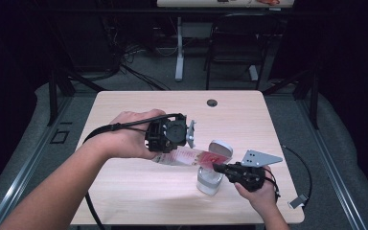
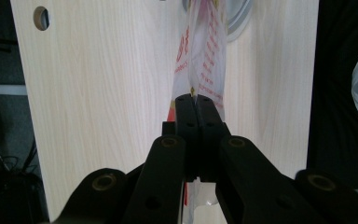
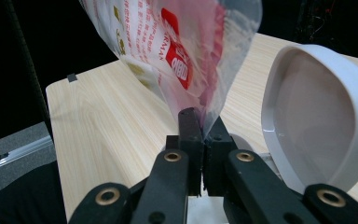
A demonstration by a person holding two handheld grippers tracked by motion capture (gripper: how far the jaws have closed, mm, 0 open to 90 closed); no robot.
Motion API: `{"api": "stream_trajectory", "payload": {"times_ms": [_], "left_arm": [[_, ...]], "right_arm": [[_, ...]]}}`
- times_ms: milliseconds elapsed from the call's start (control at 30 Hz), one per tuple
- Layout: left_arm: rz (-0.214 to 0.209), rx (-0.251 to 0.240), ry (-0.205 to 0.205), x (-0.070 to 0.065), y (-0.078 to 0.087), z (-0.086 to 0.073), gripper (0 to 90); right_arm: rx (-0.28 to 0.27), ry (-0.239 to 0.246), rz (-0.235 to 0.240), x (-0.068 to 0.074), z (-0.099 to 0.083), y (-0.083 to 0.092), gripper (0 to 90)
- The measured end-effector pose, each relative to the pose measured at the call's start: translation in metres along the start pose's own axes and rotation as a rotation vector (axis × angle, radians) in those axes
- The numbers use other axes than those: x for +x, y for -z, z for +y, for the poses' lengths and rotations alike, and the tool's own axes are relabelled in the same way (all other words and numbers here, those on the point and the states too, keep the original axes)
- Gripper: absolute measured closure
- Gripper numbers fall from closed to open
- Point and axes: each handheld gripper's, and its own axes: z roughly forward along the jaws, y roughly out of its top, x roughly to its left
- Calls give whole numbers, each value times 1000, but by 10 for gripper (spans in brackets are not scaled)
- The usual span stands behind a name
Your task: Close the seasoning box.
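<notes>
A clear plastic bag (image 1: 184,156) with red print hangs stretched between both grippers above a light wooden table (image 1: 124,187). My left gripper (image 1: 159,158) is shut on the bag's left end; in the left gripper view the jaws meet on the bag (image 2: 200,60) at the left gripper (image 2: 195,99). My right gripper (image 1: 216,166) is shut on the bag's right edge, and the bag (image 3: 177,51) rises from the right gripper (image 3: 201,116) in its own view. A small white bin (image 1: 209,181) with its lid (image 1: 220,148) flipped up stands just under the bag's right end.
A round cable hole (image 1: 212,102) lies near the table's far edge. A chair (image 1: 237,43) and a desk leg (image 1: 179,48) stand on the floor beyond the table. A cable with a small clip (image 1: 297,201) trails off the table's right front corner.
</notes>
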Motion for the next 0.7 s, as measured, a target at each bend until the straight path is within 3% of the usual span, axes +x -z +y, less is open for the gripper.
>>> {"api": "stream_trajectory", "payload": {"times_ms": [700], "left_arm": [[-5,1,-2,0,1,3,900]], "right_arm": [[9,-5,6,0,0,1,892]]}}
